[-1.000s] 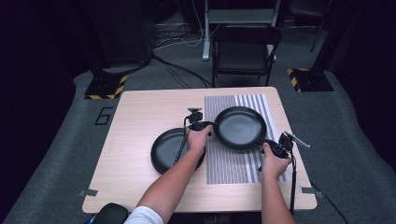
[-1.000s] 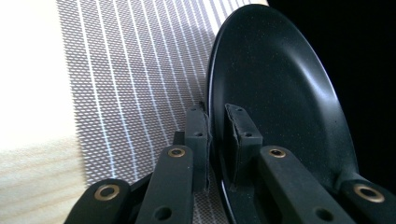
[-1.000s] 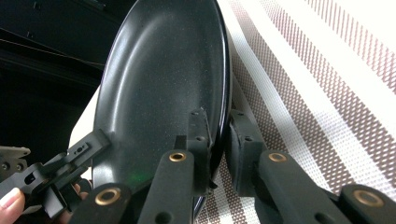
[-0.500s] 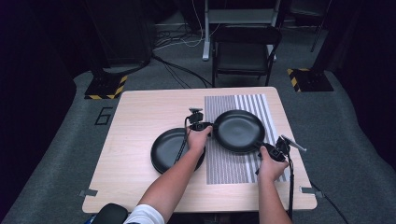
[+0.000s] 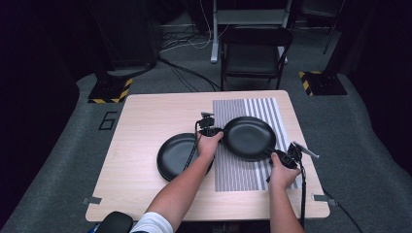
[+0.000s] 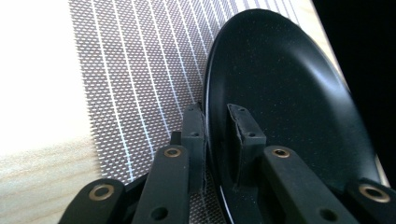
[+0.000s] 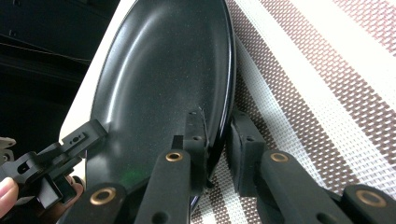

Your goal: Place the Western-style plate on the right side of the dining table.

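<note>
Both grippers hold a black plate [image 5: 248, 137] over the striped mat [image 5: 243, 170]; I cannot tell whether it touches the mat. My left gripper [image 5: 214, 131] is shut on its left rim. In the left gripper view, one jaw of that gripper [image 6: 215, 128] is inside the plate [image 6: 289, 93] and one outside. My right gripper [image 5: 279, 155] is shut on the near right rim. The right gripper view shows its gripper [image 7: 217, 128] pinching the plate's [image 7: 159, 70] edge the same way. A second black plate [image 5: 180, 155] lies on the wood to the left, partly under the left forearm.
The wooden table [image 5: 145, 116] has the mat on its right half, reaching to the far edge. A dark chair [image 5: 255, 53] stands behind the table, with cables on the floor. In the right gripper view, the left gripper [image 7: 60, 154] shows at lower left across the plate.
The held plate has shifted slightly toward the person, and the right gripper has drifted a little left with it. Both grips are unchanged.
</note>
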Motion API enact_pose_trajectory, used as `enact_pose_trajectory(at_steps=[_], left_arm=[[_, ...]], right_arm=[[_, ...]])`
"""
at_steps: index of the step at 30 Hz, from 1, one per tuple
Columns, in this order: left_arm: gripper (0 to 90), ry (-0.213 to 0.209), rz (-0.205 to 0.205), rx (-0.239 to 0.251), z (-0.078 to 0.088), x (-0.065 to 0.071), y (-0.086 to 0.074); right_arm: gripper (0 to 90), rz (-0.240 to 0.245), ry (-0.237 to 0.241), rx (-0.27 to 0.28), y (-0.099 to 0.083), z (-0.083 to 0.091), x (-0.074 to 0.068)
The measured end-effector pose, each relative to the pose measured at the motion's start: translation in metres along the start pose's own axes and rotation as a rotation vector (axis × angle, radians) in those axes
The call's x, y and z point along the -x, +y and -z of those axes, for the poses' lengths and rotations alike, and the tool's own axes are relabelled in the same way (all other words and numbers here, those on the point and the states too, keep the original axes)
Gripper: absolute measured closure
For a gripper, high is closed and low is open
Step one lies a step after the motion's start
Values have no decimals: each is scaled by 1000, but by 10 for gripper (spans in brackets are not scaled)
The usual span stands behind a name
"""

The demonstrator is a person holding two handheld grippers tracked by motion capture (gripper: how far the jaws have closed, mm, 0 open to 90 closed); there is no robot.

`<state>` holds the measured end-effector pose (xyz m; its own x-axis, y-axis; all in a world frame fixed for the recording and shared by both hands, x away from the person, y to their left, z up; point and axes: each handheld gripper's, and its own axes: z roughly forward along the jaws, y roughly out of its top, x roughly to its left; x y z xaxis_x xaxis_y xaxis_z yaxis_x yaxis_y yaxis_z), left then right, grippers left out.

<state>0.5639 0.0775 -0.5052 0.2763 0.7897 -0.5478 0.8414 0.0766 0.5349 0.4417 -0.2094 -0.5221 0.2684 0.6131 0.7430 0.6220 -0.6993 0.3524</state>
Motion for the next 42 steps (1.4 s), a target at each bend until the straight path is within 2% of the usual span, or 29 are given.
enact_pose_trajectory(at_steps=[3, 5, 12, 19, 22, 26, 31, 33, 36, 41, 42], left_arm=[[767, 18, -32, -26, -1, 2, 0], [761, 29, -36, -34, -2, 3, 0], [756, 40, -20, -43, -3, 4, 0], [721, 69, -36, -72, -5, 6, 2], [690, 67, -43, -85, -6, 7, 3], [702, 57, -41, -94, -5, 6, 3], [702, 69, -51, -83, -5, 8, 2], [699, 71, -51, -79, -5, 8, 2], [689, 90, -59, -72, -5, 9, 2], [690, 70, -50, -82, -4, 7, 3], [691, 68, -59, -85, -3, 6, 3]], right_arm=[[785, 5, -8, -1, 0, 0, 1], [784, 8, -17, -4, 0, 1, 1], [785, 10, -18, -1, 0, -1, 2], [789, 14, -27, 4, 0, -1, 1], [790, 17, -33, 3, 0, -1, 1], [786, 27, -45, 3, 0, -2, 1], [775, 75, -76, 5, 0, -2, -4], [776, 74, -84, 8, 1, -2, -5], [782, 68, -72, -3, 2, -3, -6], [781, 67, -72, 2, 4, -5, -5], [778, 71, -77, 2, 4, -5, -5]])
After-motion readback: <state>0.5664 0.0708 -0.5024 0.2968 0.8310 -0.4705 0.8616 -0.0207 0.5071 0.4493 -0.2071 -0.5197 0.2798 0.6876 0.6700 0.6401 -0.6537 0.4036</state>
